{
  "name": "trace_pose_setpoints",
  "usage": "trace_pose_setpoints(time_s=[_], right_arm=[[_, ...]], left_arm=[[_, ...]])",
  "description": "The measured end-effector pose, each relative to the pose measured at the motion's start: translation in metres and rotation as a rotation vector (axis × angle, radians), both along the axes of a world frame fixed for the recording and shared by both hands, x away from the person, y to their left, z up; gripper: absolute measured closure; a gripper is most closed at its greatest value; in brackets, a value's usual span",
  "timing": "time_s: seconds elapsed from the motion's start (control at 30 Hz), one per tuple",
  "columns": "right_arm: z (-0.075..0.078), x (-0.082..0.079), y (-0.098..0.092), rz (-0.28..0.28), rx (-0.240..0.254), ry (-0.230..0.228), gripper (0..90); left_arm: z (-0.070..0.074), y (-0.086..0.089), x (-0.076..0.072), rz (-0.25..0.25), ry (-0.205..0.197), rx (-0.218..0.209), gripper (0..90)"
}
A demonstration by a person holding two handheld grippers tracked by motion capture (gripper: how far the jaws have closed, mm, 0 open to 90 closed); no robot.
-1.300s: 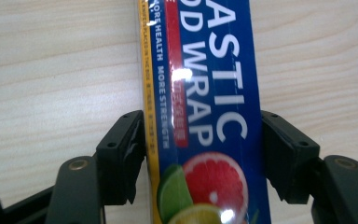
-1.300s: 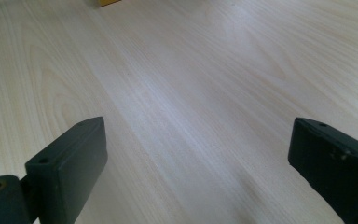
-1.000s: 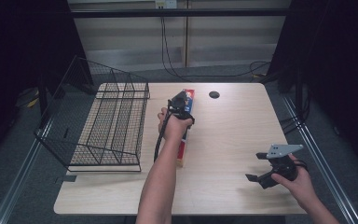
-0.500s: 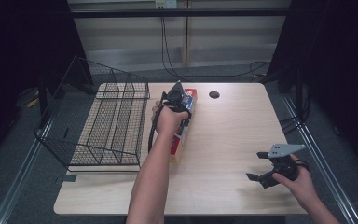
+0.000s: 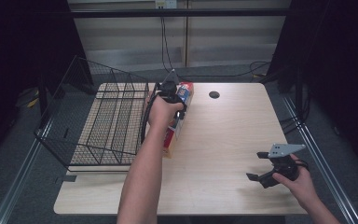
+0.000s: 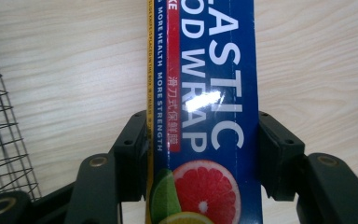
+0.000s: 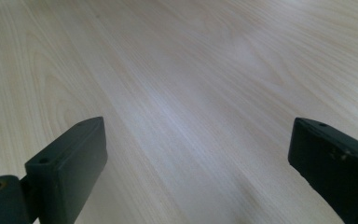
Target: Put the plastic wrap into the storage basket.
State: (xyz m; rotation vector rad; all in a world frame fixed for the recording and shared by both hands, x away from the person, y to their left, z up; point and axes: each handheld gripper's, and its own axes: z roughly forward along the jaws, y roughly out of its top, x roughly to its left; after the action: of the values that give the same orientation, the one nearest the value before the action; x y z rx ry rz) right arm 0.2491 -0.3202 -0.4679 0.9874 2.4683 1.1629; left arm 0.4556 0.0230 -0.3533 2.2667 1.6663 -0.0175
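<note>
left hand-held gripper closes on the wrap box

the left hand-held gripper (image 6: 200,154) has advanced along the plastic wrap box (image 6: 205,93) over the last second. it now sits at the box's far end, jaws pressed against both long sides. the box lies flat on the worktop (image 5: 223,140), just beside the wire basket (image 5: 102,121). judgement: a grasp is set, and a lift toward the basket is likely next. the right hand-held gripper (image 5: 268,171) rests well away from the box, jaws spread, nothing between them.
</note>
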Motion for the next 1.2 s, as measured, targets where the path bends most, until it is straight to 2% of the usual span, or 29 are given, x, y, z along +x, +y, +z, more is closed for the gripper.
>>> trace_pose_setpoints(time_s=[0.37, 0.5, 0.93, 1.2], right_arm=[[0.0, 0.0, 0.0, 0.001, 0.006, -0.009, 4.4], [0.0, 0.0, 0.0, 0.003, 0.016, -0.009, 4.2], [-0.001, 0.001, -0.001, -0.006, 0.023, -0.004, 2.3], [-0.002, 0.001, -0.001, -0.006, 0.019, -0.001, 2.3]], left_arm=[[0.018, 0.014, -0.001, -0.015, 0.002, 0.007, 44.7], [0.024, 0.017, -0.002, -0.001, -0.003, 0.028, 44.7], [0.045, 0.034, -0.006, 0.023, -0.016, 0.044, 44.5], [0.054, 0.045, -0.008, 0.037, -0.019, 0.058, 44.8]])
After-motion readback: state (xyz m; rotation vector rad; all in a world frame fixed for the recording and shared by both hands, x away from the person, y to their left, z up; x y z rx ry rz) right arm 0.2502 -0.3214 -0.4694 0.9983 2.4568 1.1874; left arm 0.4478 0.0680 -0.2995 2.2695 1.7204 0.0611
